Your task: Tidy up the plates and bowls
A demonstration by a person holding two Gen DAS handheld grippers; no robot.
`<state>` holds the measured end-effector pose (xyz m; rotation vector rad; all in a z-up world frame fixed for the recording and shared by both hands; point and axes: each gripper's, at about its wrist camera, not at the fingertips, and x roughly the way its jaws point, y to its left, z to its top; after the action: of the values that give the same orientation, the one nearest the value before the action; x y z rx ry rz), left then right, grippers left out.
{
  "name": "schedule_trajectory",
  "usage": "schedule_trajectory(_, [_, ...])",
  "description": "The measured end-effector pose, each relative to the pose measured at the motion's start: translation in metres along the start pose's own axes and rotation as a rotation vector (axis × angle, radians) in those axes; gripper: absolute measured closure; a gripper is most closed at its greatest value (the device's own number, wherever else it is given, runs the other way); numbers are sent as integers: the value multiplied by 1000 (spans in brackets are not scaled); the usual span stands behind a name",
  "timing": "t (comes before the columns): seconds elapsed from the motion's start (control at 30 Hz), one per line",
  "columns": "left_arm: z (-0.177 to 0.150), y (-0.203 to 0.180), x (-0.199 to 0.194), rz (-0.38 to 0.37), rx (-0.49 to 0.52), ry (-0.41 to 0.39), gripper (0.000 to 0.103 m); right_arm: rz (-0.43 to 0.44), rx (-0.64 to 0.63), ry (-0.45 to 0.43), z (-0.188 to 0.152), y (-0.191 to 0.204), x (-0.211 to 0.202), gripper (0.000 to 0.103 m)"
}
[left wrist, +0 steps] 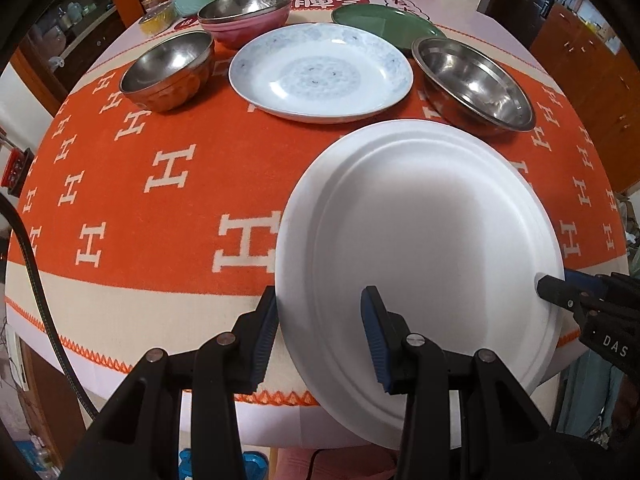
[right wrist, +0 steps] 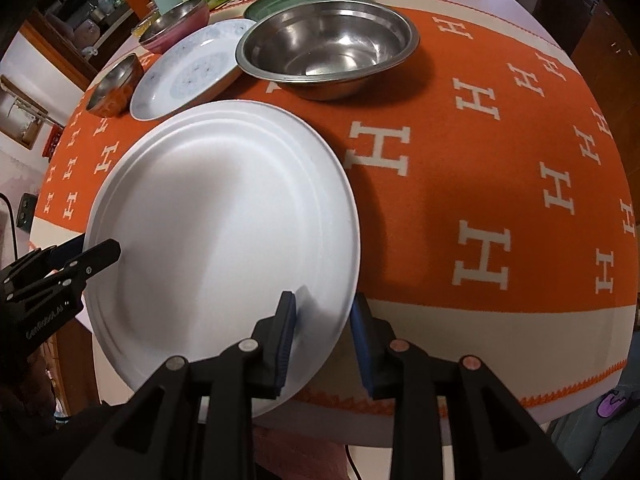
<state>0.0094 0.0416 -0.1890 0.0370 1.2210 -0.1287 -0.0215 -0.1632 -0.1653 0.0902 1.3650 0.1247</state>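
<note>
Orange bowl (left wrist: pixel 168 74): far left on the cloth (left wrist: pixel 160 208), steel-lined, standing alone.
Pink bowl (left wrist: pixel 246 16): behind it, a steel bowl seemingly nested inside.
Patterned plate (left wrist: pixel 320 72): centre back, lying alone.
Green plate (left wrist: pixel 384 24): behind and to the right, alone.
Steel basin (left wrist: pixel 474 84): right of the patterned plate.
White plate (left wrist: pixel 420 264): nearest, jutting over the table's front edge, tilted.
Left gripper (left wrist: pixel 318 340): jaws partly open, straddling the white plate's left rim; grip cannot be confirmed.
Right gripper (right wrist: pixel 324 340): jaws partly open astride the right rim, not visibly clamped.
Progress: early, I judge; plates are unstacked, bowls mostly apart.
</note>
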Motion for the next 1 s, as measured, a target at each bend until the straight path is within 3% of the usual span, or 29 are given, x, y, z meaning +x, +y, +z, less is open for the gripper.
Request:
schedule_trajectory(0.2, [6,9,1,-19,20,-12,61,-7,39,-13,0,1,1,73])
schedule_trajectory(0.37, [14,16,-12,-26,55,-61,51,-16,88,-41,-2,2,-5,73])
schedule_trajectory(0.5, [21,23,-28,-39,85,-100,50,-29,135,-79,-3,6,-13,62])
schedule_trajectory(1.0, [38,33,-96,-75,262,-210,28,-52,303,-250,-19,33,-63,52])
